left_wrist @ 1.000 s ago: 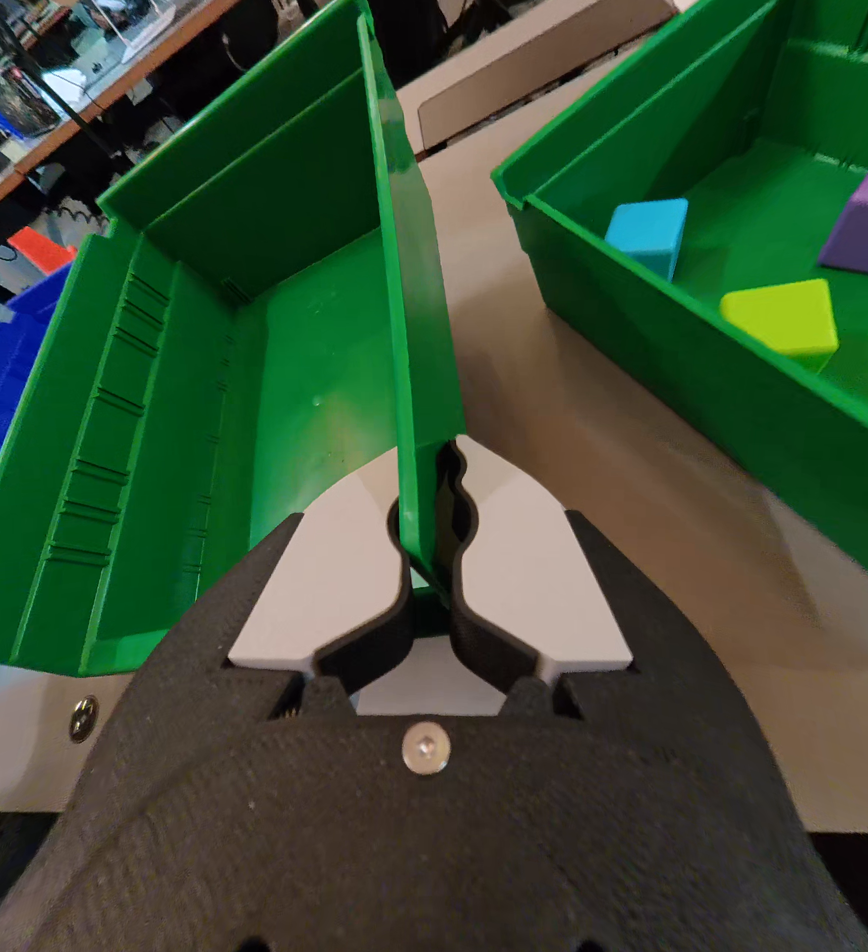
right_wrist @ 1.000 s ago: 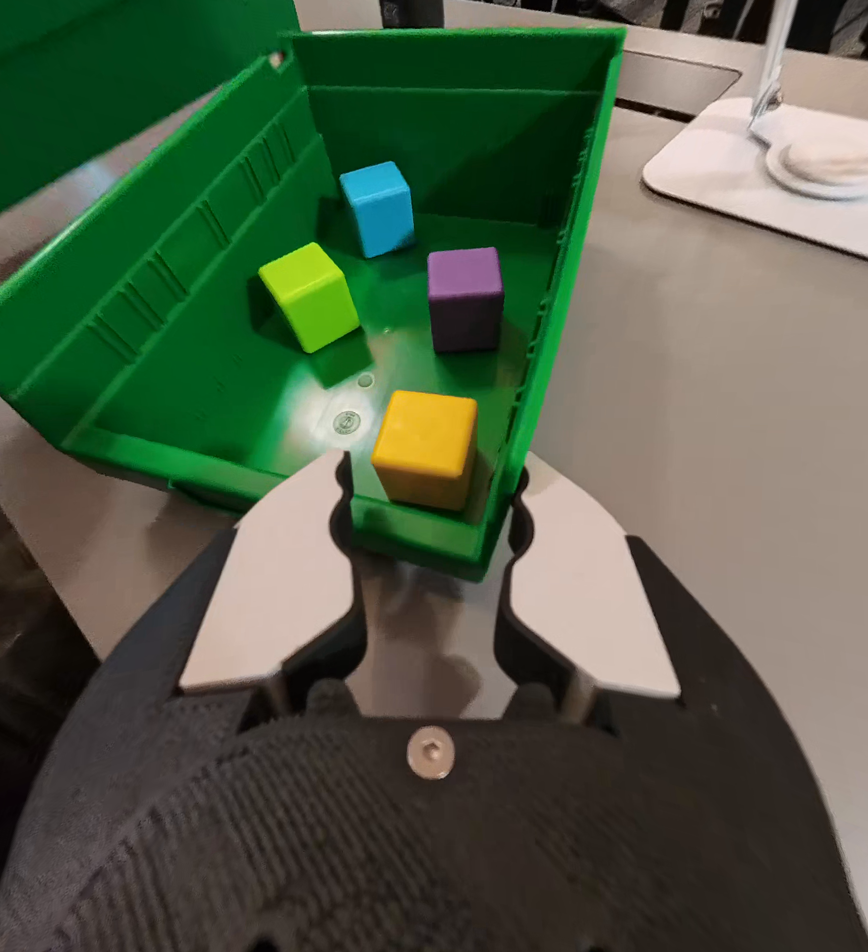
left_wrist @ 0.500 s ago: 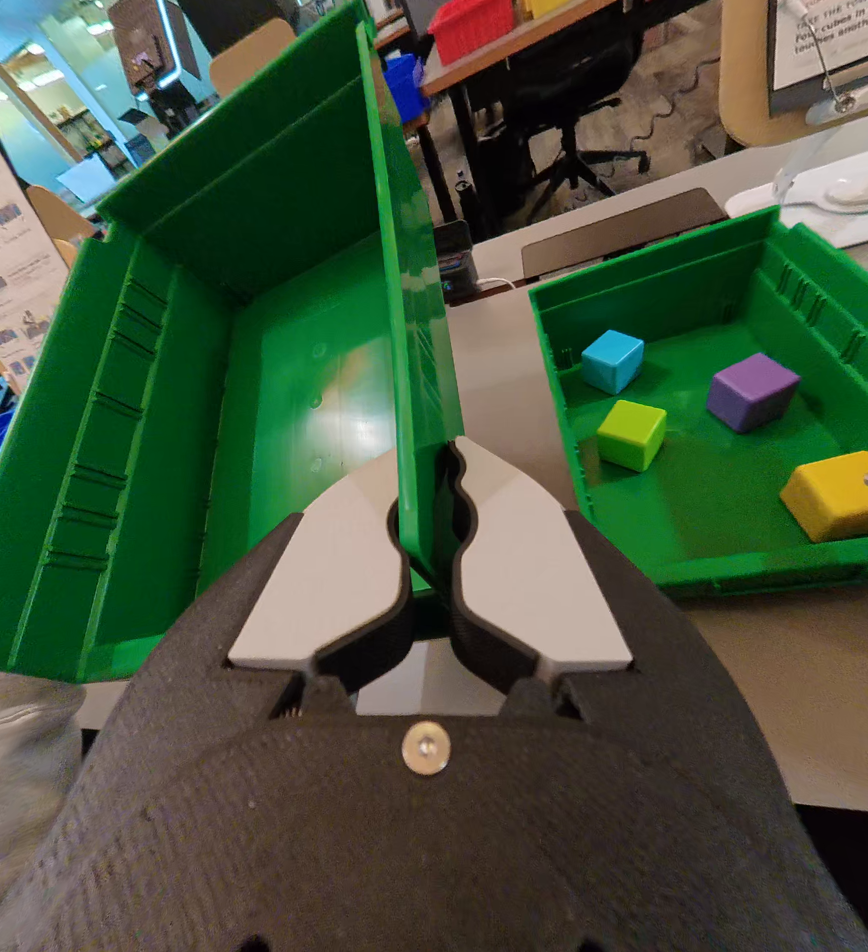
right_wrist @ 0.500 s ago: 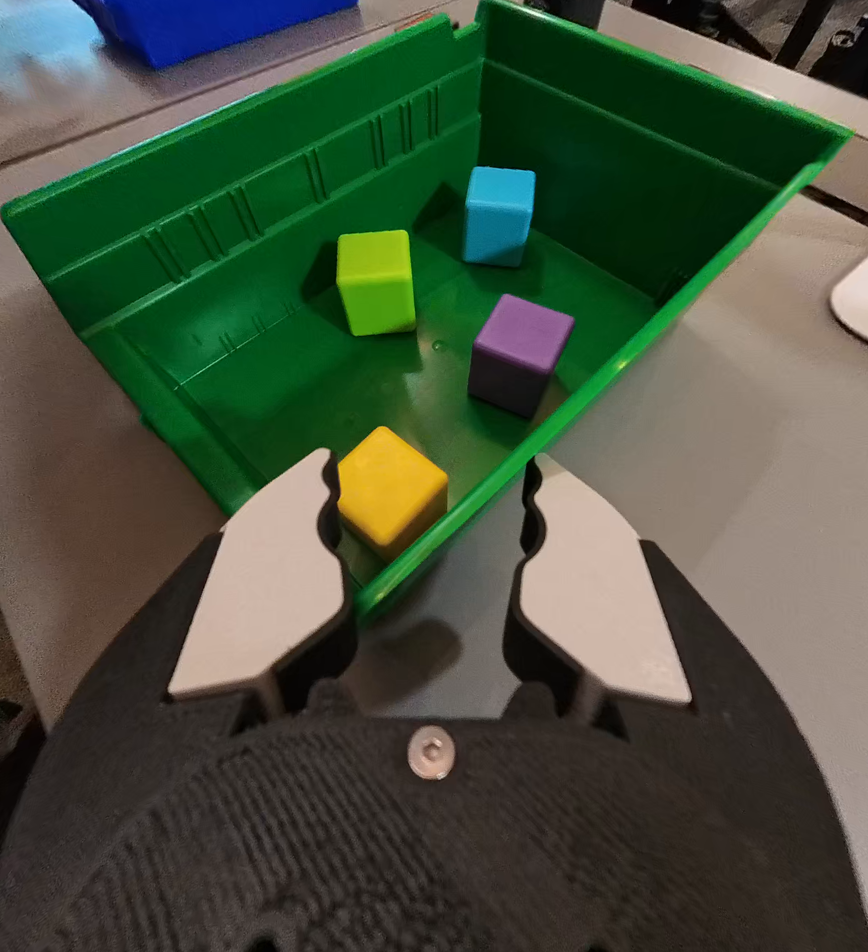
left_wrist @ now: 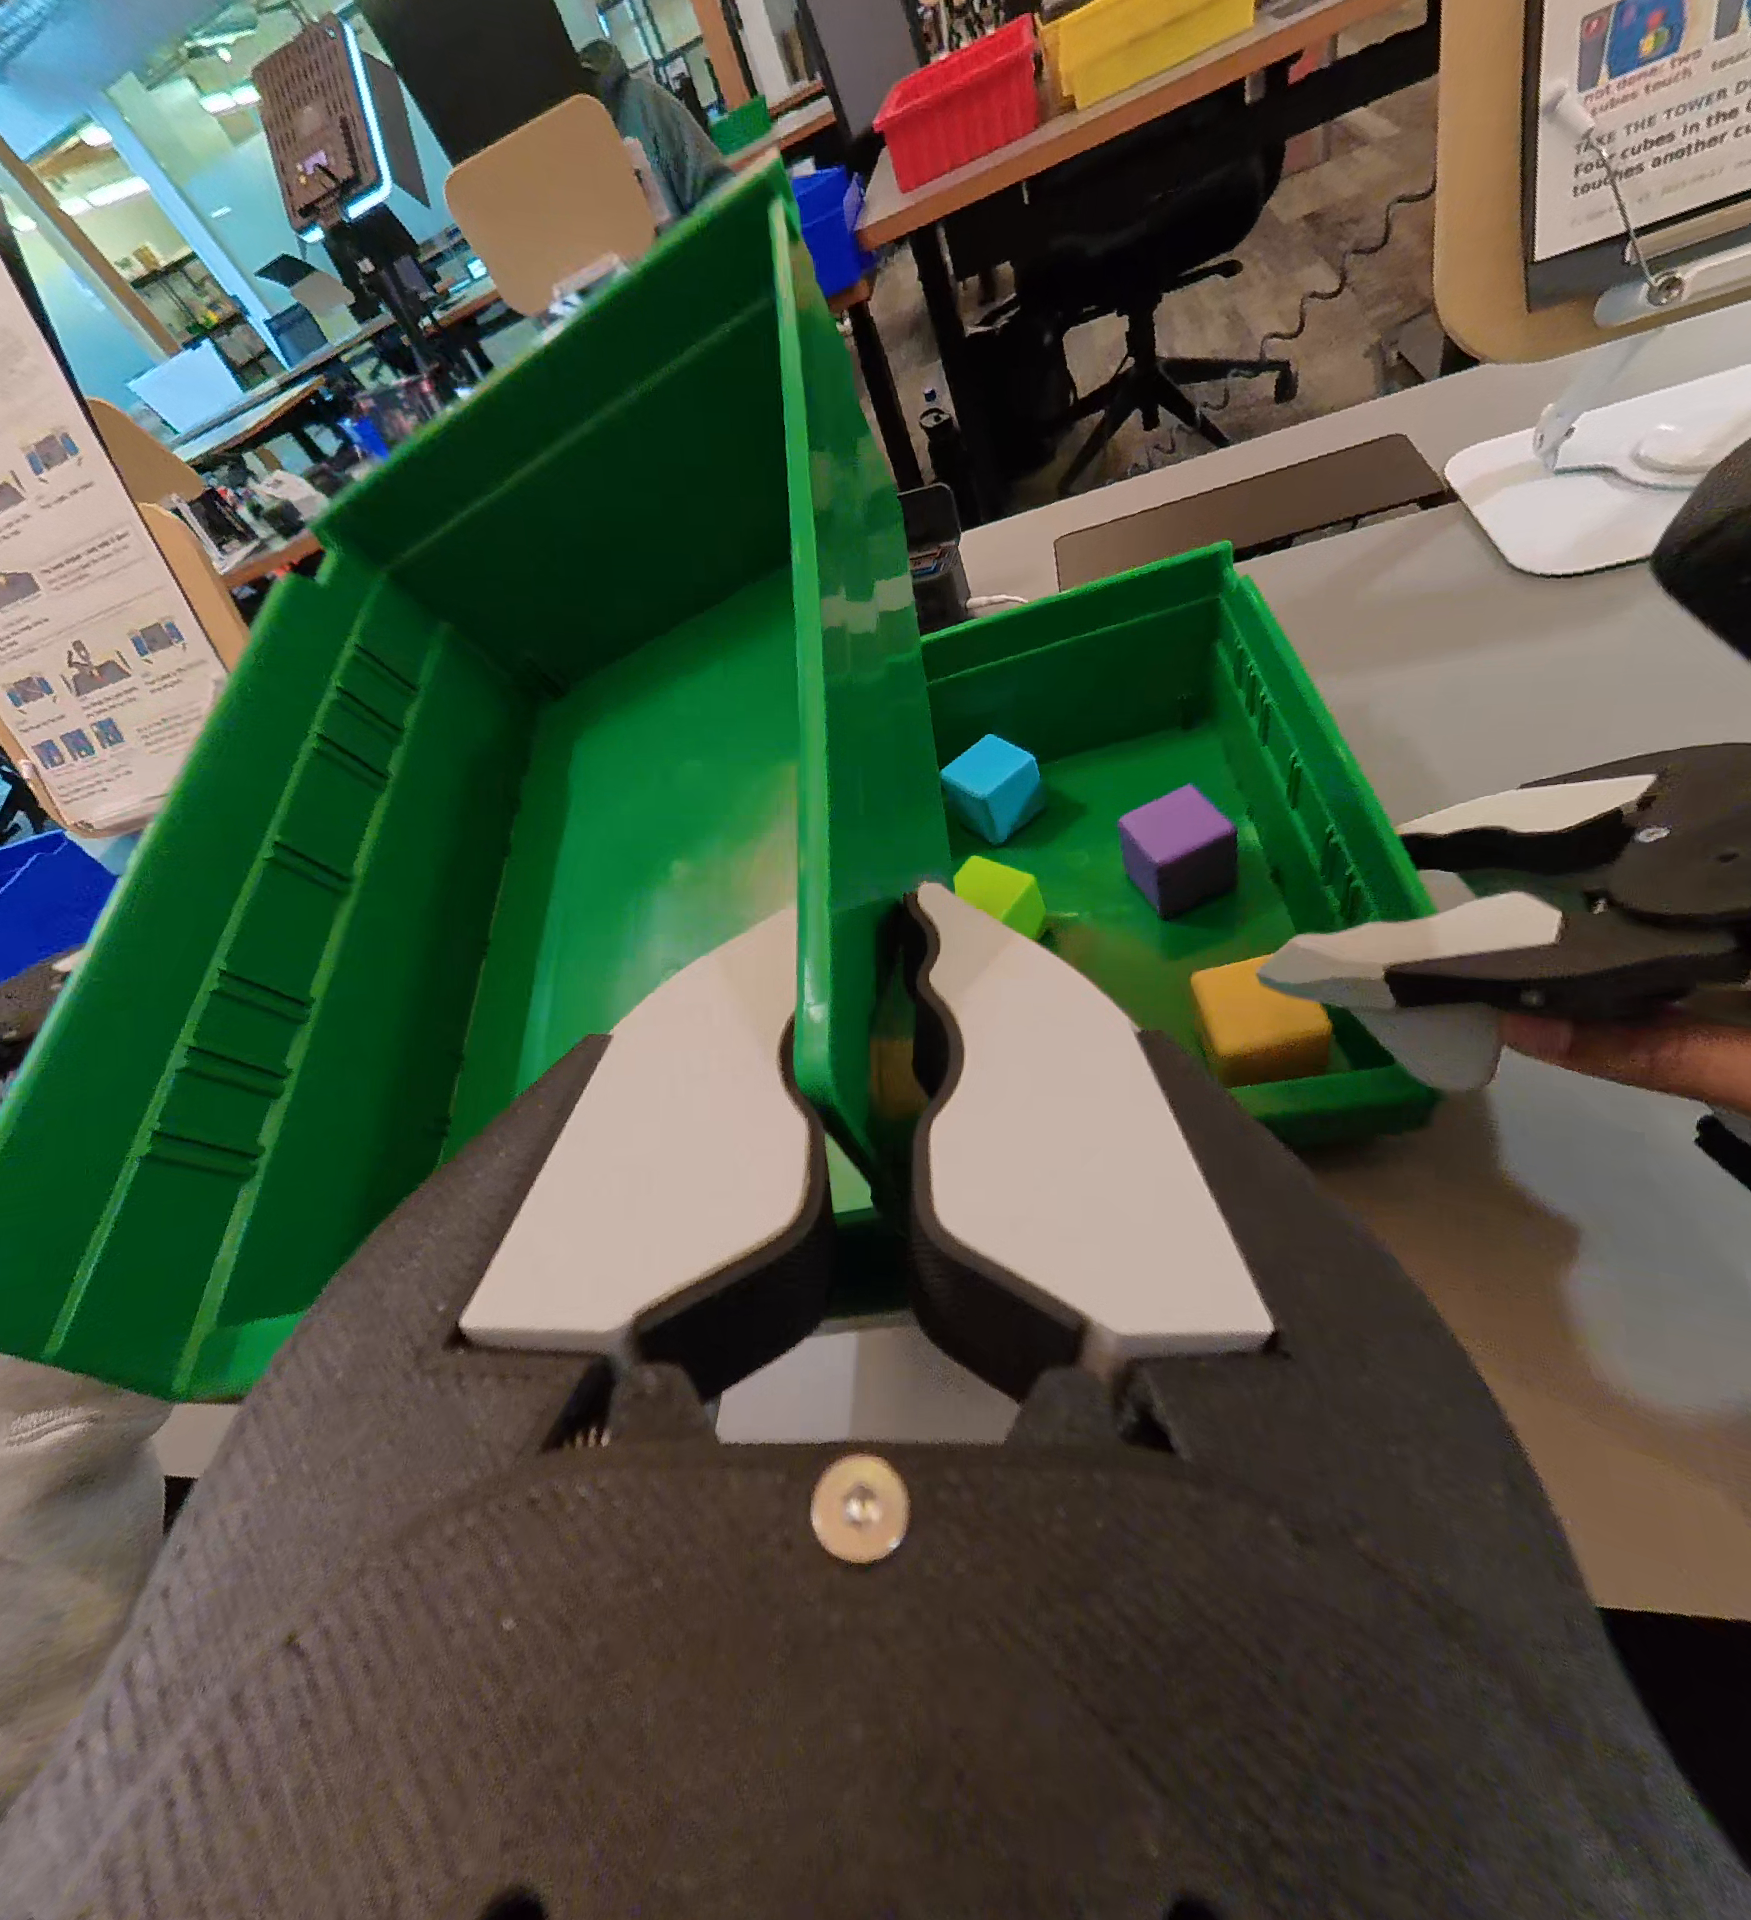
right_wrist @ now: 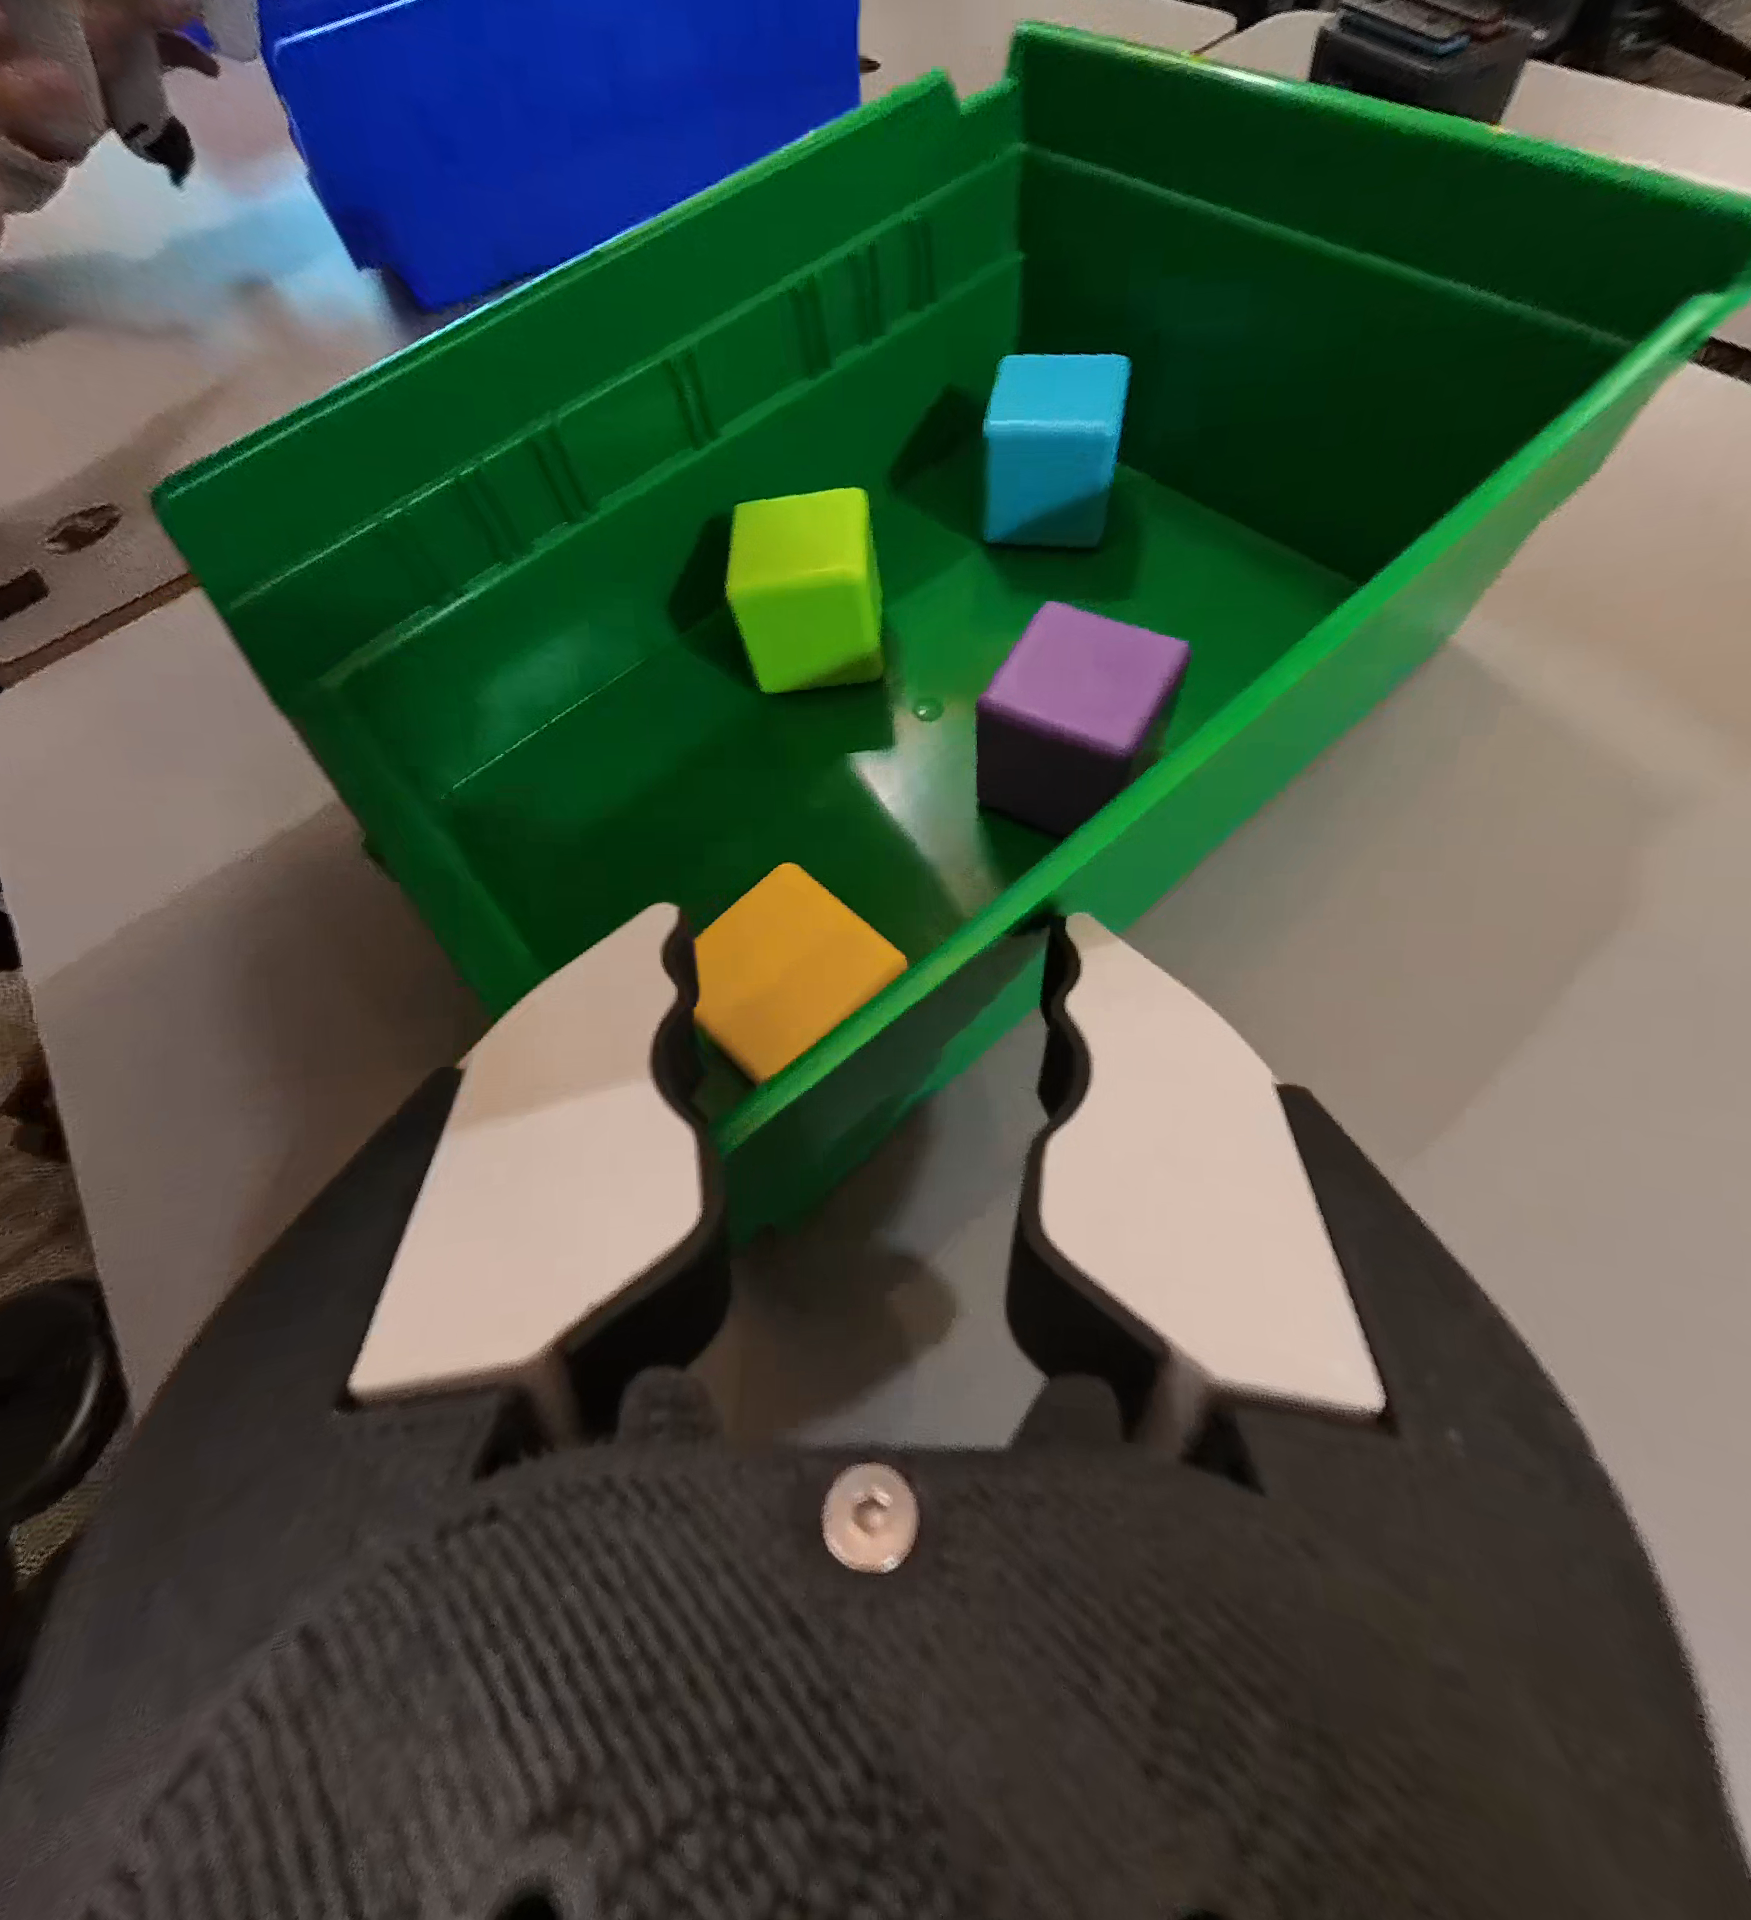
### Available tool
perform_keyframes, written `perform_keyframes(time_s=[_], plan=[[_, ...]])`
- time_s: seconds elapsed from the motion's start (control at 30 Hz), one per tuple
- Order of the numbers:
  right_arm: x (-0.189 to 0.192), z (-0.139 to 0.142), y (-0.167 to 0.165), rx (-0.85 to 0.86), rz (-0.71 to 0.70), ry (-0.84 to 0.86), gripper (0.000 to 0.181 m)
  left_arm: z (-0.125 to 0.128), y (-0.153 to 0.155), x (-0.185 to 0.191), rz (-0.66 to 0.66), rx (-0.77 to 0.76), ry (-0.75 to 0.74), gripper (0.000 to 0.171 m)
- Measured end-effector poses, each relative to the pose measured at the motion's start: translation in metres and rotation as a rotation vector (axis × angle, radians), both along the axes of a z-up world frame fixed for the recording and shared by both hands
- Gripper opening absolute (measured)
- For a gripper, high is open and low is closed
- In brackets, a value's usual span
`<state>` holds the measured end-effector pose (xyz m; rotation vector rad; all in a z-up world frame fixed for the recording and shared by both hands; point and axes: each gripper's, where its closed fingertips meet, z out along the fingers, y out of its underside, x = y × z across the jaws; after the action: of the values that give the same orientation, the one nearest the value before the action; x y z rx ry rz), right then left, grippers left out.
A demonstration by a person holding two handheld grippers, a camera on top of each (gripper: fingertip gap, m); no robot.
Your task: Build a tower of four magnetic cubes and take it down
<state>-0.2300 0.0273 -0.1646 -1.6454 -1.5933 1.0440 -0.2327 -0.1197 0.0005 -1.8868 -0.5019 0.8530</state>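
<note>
Two green bins are in play on the grey table (right_wrist: 1473,935). The left gripper (left_wrist: 855,997) has its jaws pinched tight on the right side wall of an empty green bin (left_wrist: 351,935), which sits raised and tilted in that grip, its open top facing the camera. Its clamped wall stands just beside the second green bin (right_wrist: 1370,343), hiding part of that bin's left side in the left wrist view.

The second bin rests on the table and holds four cubes, all apart from one another. A yellow cube (right_wrist: 788,966) lies in the near corner, a purple cube (right_wrist: 1073,712) by the right wall, a lime cube (right_wrist: 803,587) toward the left wall, and a blue cube (right_wrist: 1053,447) near the far wall.

The right gripper (right_wrist: 866,935) is spread wide and holds nothing. Its jaws straddle the bin's right wall: the left finger reaches inside, just beside the yellow cube, while the right finger stays outside over the table. From the left wrist view the same gripper (left_wrist: 1338,904) comes in sideways, one finger tip above the yellow cube (left_wrist: 1260,1023); whether it touches the cube I cannot tell.

A blue bin (right_wrist: 559,135) sits on the table beyond.
</note>
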Motion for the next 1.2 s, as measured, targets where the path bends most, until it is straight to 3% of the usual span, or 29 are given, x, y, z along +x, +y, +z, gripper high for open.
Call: perform_keyframes(time_s=[0.13,0.23,0.33,0.5,0.6,0.77,0.97,1.07,1.2], plan=[[0.007,0.013,0.002,0.008,0.004,0.044,0.064,-0.001,0.004,0.003,-0.029,0.002,0.003,0.007],[0.023,0.024,0.01,-0.052,-0.005,0.076,0.061,-0.018,0.014,0.0,-0.021,0.006,-0.072,0.003],[0.044,0.041,0.019,-0.097,-0.01,0.133,0.06,-0.024,0.019,-0.006,-0.005,-0.031,-0.007,0.003],[0.089,0.072,0.051,-0.069,-0.028,0.177,0.06,-0.001,0.018,0.006,-0.044,0.039,0.002,0.004],[0.129,0.083,0.082,-0.019,-0.064,0.182,0.06,0.012,0.032,0.028,-0.115,0.062,-0.006,0.003],[0.214,0.084,0.143,0.016,-0.191,0.187,0.059,0.027,0.091,0.095,-0.324,0.054,0.034,0.003],[0.332,0.055,0.22,-0.002,-0.446,0.191,0.06,0.026,0.179,0.22,-0.655,-0.01,0.041,0.004],[0.387,0.045,0.257,-0.012,-0.593,0.194,0.055,0.004,0.228,0.28,-0.807,-0.072,0.026,0.004],[0.433,0.045,0.277,-0.162,-0.723,0.281,0.055,-0.047,0.288,0.343,-0.942,-0.156,-0.026,0.004]])
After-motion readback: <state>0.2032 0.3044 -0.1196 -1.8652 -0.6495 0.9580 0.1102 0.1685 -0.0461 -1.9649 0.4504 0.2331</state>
